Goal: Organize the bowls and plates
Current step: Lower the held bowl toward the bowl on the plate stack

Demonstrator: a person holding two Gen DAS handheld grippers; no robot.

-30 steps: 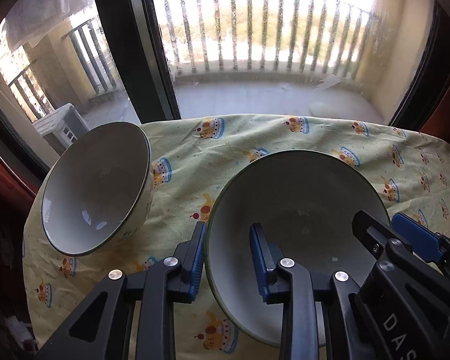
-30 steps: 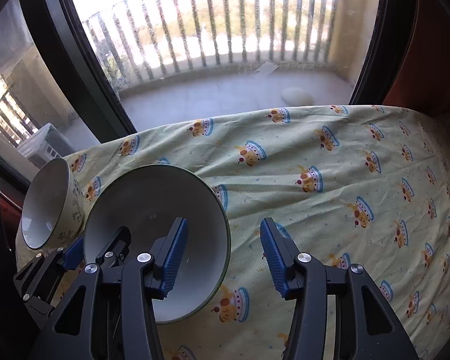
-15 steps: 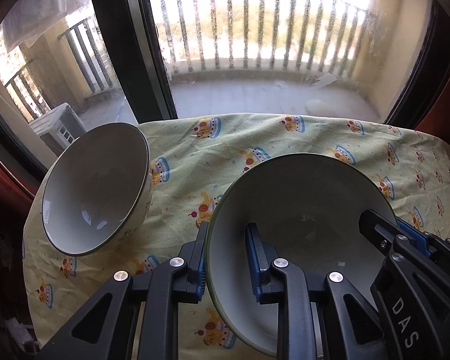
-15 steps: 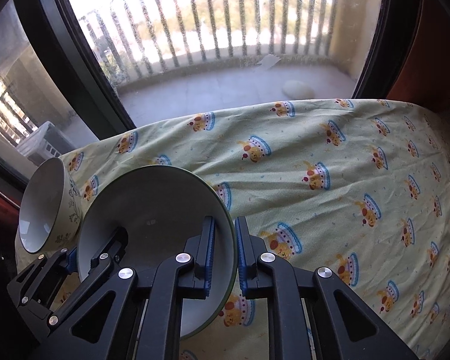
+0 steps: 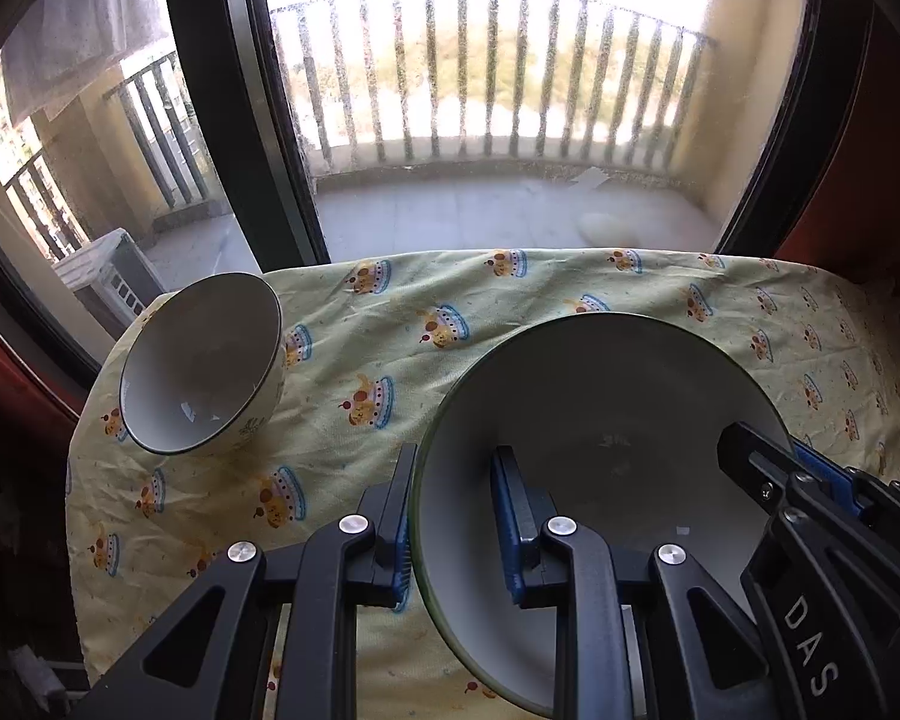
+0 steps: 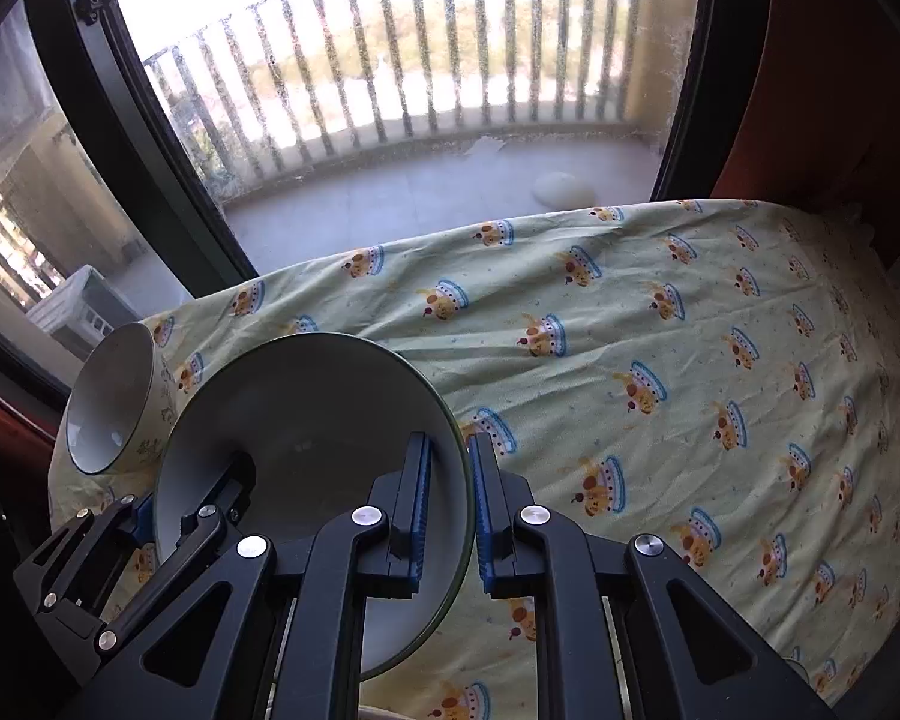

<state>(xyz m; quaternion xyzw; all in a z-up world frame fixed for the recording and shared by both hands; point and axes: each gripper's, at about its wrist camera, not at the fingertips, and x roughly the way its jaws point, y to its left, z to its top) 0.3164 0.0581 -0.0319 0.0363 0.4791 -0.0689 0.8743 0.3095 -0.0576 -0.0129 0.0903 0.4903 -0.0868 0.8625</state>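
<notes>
A wide white bowl with a dark green rim (image 5: pixel 600 420) hangs above the table, held from both sides. My left gripper (image 5: pixel 453 510) is shut on its left rim, one blue pad inside and one outside. My right gripper (image 6: pixel 450 498) is shut on the opposite rim of the same wide bowl (image 6: pixel 306 438). Each view shows the other gripper across the bowl: the right gripper (image 5: pixel 810 480), the left gripper (image 6: pixel 144 510). A smaller, deeper white bowl (image 5: pixel 204 360) with a floral outside stands on the cloth at the far left, apart from both grippers; the right wrist view shows this small bowl (image 6: pixel 114 396) too.
The table wears a yellow-green cloth (image 6: pixel 690 360) printed with cartoon cakes, wrinkled in places. Its far edge (image 5: pixel 510 255) runs along a big window with a dark frame (image 5: pixel 240 120); a balcony lies beyond. The table's left edge (image 5: pixel 84 480) drops off beside the small bowl.
Both grippers closed onto the wide bowl's rim, the right from wide open. The bowl has since risen off the cloth with both grippers. The small bowl stayed put.
</notes>
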